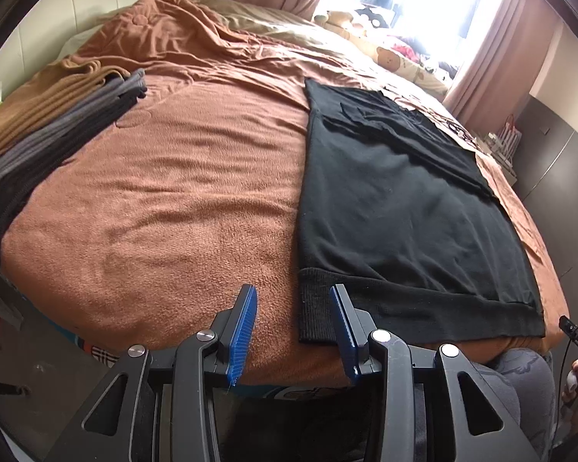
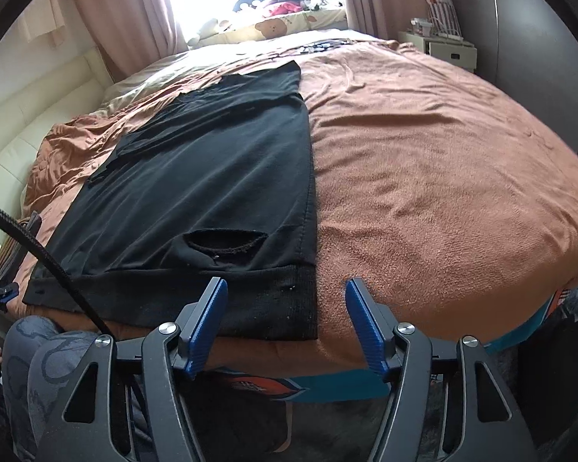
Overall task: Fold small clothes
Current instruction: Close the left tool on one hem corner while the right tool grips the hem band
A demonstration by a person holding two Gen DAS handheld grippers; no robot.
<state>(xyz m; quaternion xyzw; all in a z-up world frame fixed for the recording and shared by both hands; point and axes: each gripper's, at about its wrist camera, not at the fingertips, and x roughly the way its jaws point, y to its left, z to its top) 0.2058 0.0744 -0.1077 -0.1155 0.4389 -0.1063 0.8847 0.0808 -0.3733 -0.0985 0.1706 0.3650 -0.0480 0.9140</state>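
Note:
A black sweater point(image 1: 404, 211) lies flat on the brown blanket point(image 1: 181, 200), sleeves folded inward and ribbed hem toward me. My left gripper point(image 1: 293, 295) hovers at the hem's left corner, open, with that corner lying between the blue pads, which stand apart from it. In the right wrist view the sweater point(image 2: 212, 177) shows a folded-in cuff opening near the hem. My right gripper point(image 2: 286, 287) is open over the hem's right corner, one pad above the ribbing and the other above the blanket point(image 2: 443, 192).
A stack of folded brown and grey clothes point(image 1: 57, 115) sits at the bed's left side. Plush toys and a pillow point(image 1: 389, 57) lie by the bright window. A nightstand point(image 2: 451, 48) stands at the far right. A person's patterned trouser leg point(image 2: 38, 346) presses against the bed edge.

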